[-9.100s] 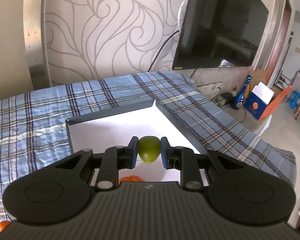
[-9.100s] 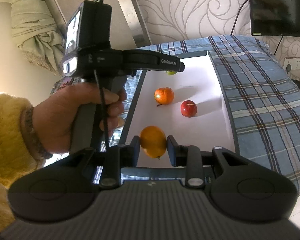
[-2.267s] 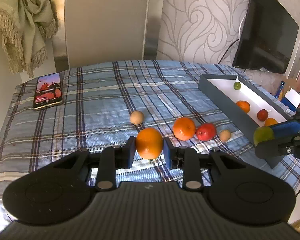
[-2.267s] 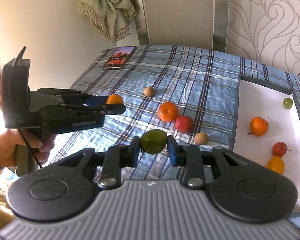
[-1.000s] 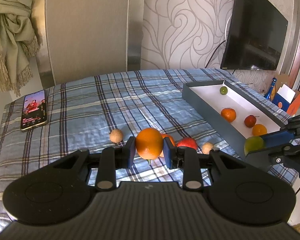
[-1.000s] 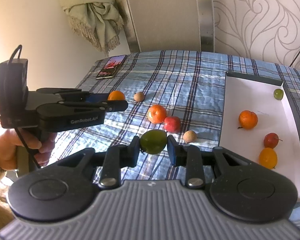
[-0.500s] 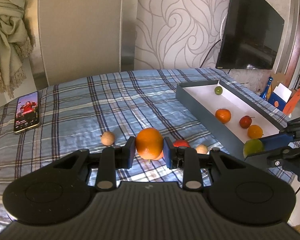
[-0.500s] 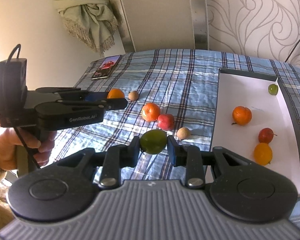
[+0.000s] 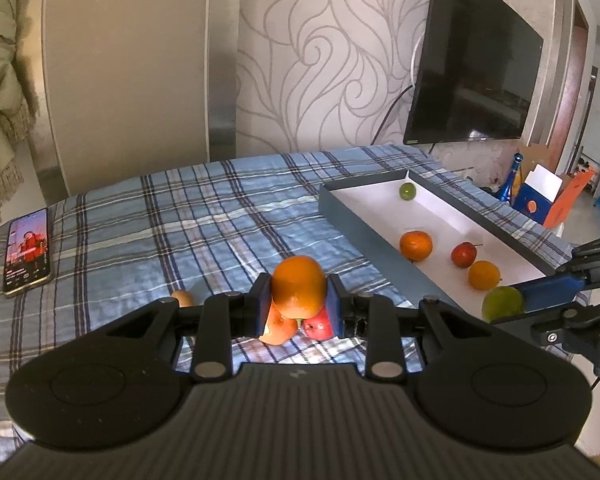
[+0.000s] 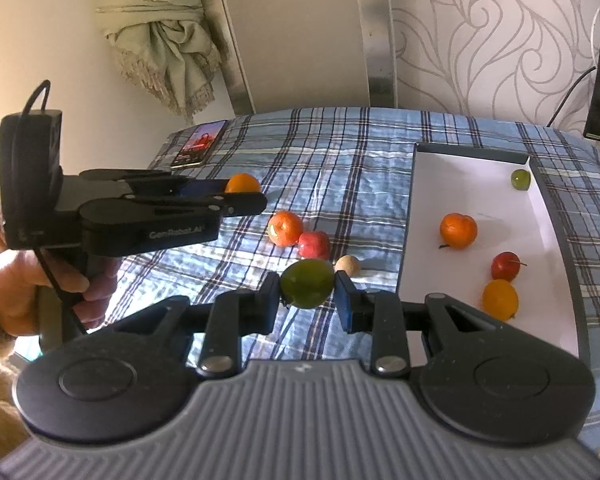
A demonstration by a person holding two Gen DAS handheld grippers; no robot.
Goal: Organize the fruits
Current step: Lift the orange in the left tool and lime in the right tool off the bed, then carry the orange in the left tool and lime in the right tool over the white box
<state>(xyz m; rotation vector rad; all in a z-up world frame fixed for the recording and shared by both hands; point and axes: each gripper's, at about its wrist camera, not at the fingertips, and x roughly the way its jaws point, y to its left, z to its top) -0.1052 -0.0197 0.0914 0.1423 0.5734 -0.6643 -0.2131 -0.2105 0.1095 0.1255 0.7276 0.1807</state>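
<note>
My left gripper (image 9: 299,298) is shut on an orange (image 9: 299,286), held above the plaid bed. My right gripper (image 10: 307,290) is shut on a green fruit (image 10: 307,283); that fruit (image 9: 502,303) also shows at the right of the left wrist view. The grey tray (image 9: 360,226) with a white floor holds a tangerine (image 9: 415,245), a small red fruit (image 9: 463,254), a small orange fruit (image 9: 484,275) and a small green fruit (image 9: 407,191). On the bed lie a tangerine (image 10: 285,228), a red apple (image 10: 314,245) and a tan fruit (image 10: 347,265).
A phone (image 9: 26,251) lies face up at the bed's far left. Another tan fruit (image 9: 182,298) peeks from behind my left gripper's frame. A hand (image 10: 24,284) holds the left gripper's handle. A television (image 9: 470,80) hangs on the patterned wall.
Both views have swung a little right, so the tray and loose fruit sit further left in each frame. Both grips are unchanged.
</note>
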